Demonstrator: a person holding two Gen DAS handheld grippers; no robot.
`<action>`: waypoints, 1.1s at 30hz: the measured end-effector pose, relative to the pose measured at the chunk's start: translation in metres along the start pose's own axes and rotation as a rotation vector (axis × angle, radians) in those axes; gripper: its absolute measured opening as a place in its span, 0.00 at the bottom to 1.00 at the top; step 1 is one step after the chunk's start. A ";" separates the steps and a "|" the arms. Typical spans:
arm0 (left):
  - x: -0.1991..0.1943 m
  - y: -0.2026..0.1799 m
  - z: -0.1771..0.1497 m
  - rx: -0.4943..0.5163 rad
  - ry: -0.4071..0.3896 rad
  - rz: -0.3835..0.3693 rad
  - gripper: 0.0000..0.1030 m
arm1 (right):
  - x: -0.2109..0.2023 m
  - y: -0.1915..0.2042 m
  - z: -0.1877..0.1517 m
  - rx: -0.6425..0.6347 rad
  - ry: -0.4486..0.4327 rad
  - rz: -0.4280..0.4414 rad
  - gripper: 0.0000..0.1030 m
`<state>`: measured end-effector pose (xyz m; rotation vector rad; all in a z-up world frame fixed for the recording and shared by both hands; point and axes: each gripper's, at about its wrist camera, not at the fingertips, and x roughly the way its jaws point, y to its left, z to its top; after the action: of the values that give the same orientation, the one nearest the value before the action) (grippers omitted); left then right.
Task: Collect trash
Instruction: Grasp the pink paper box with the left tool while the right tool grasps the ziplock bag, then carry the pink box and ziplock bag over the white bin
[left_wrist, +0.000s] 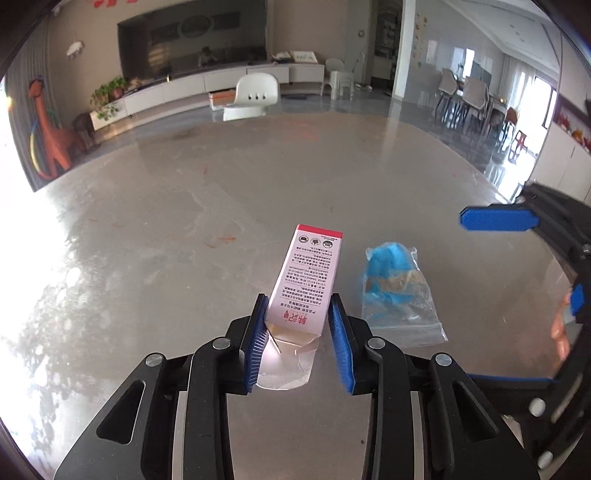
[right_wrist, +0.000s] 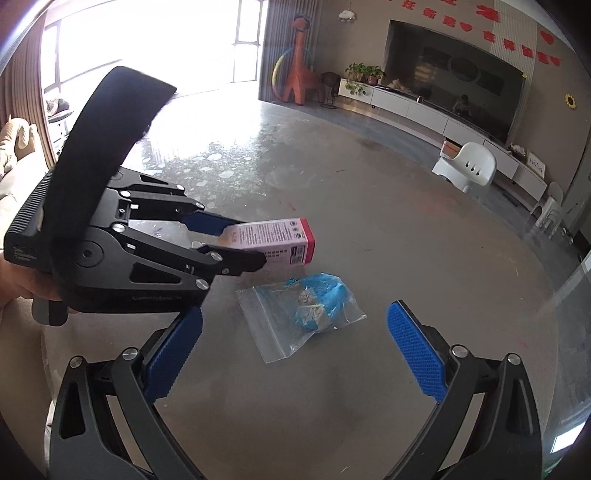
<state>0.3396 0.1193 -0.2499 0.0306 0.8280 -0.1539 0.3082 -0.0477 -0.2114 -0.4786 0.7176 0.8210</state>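
Observation:
A pink and white carton (left_wrist: 308, 275) with a red end lies on the grey table (left_wrist: 166, 229). My left gripper (left_wrist: 299, 306) straddles its open near end, the left pad touching it and a small gap at the right pad. In the right wrist view the left gripper (right_wrist: 242, 240) has its jaws on either side of the carton (right_wrist: 275, 240). A clear zip bag with blue contents (left_wrist: 395, 288) lies right of the carton; it also shows in the right wrist view (right_wrist: 306, 310). My right gripper (right_wrist: 295, 332) is open and empty, just short of the bag.
A white chair (left_wrist: 255, 96) stands beyond the table's far edge, with a long white cabinet (left_wrist: 192, 86) and an orange dinosaur figure (left_wrist: 51, 129) behind. Dining chairs (left_wrist: 469, 96) stand at the far right. The table's right edge (right_wrist: 554, 280) curves close to the bag.

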 end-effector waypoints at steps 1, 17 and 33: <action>-0.002 0.001 0.000 -0.007 -0.008 0.003 0.32 | 0.006 -0.001 0.001 -0.005 0.011 0.002 0.97; -0.013 0.001 0.002 0.002 -0.057 0.048 0.32 | 0.049 -0.016 0.006 0.034 0.101 0.091 0.48; -0.044 -0.024 -0.004 0.008 -0.133 0.042 0.32 | -0.046 -0.020 0.001 0.085 -0.017 -0.012 0.36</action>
<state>0.3038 0.1012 -0.2198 0.0443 0.6933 -0.1186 0.3032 -0.0811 -0.1747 -0.3990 0.7303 0.7789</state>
